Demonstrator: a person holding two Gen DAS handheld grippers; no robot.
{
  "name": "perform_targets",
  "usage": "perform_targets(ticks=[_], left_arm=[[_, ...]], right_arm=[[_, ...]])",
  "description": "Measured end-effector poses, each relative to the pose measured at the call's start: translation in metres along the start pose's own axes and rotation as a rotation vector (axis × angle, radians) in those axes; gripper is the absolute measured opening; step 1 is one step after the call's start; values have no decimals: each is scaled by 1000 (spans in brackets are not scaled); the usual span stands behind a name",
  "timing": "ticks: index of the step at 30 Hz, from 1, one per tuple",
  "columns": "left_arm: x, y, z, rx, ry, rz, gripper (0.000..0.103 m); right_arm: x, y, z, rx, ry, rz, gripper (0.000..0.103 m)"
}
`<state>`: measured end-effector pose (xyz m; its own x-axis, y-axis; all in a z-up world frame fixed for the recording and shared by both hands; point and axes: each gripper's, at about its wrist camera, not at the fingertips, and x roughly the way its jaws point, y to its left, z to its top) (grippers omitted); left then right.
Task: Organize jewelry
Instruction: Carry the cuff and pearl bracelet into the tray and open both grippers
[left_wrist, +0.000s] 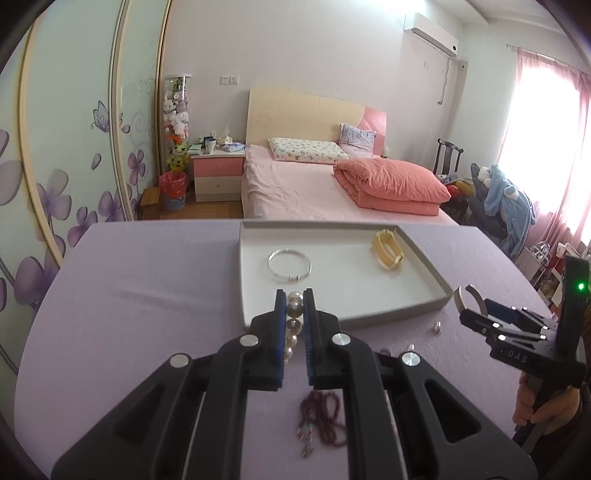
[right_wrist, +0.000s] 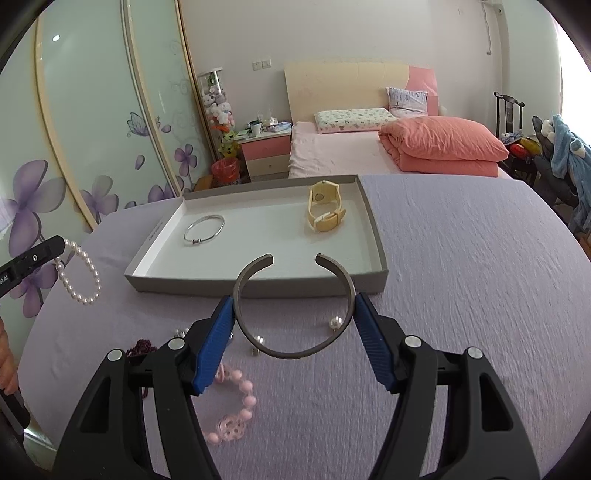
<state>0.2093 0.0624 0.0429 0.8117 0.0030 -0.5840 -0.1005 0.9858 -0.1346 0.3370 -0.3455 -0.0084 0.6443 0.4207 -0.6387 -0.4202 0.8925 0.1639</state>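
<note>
Pearl was what your left gripper had: jaws clamped on a pearl bracelet, a few beads pinched between the blue pads and the rest of the loop hanging free over the lilac surface, left of the tray. That one looked light and floppy to me, beads on a string or elastic, so it'd swing and could roll out of the pads if you loosened up. Pinching across two or three beads like you did seemed the safe hold; I wouldn't have squeezed harder, pearl coating scuffs.

Your right gripper held the grey metal cuff, jaws pressing in on its two sides, open gap pointing at the tray's near wall. Stiff, smooth and probably slippery, and springy too, so I'd guess it could pop out sideways if the grip drifted off the widest part. It hung just above the surface, short of the tray.

Already in the tray: a thin silver bangle on the left and a cream watch toward the far right, well apart. Loose on the surface were a pink bead bracelet, a dark red bead string and a couple of pearl studs, tiny and fiddly, likely to skate around.

Writing-wise: the right gripper's body showed "DAS" in the left view, with whatever came before it too small to read. Small print ran along the tray's left inner wall, unreadable.
</note>
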Motion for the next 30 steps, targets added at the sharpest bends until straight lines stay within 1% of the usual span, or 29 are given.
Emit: perform_targets(ticks=[7, 14, 19, 22, 30], left_arm=[[36, -5, 43, -5, -19, -14, 9], [96, -9, 71, -21, 1, -12, 9], [138, -7, 80, -40, 43, -15, 9], [159, -7, 80, -46, 67, -22, 9], [194, -3, 79, -58, 104, -16, 9]], right_arm=[[23, -2, 33, -9, -32, -13, 67], [65, -10, 56, -12, -31, -30, 67], [105, -17, 62, -20, 12, -52, 67], [120, -19, 59, -18, 49, -47, 67], [137, -14, 53, -44, 98, -49, 67]])
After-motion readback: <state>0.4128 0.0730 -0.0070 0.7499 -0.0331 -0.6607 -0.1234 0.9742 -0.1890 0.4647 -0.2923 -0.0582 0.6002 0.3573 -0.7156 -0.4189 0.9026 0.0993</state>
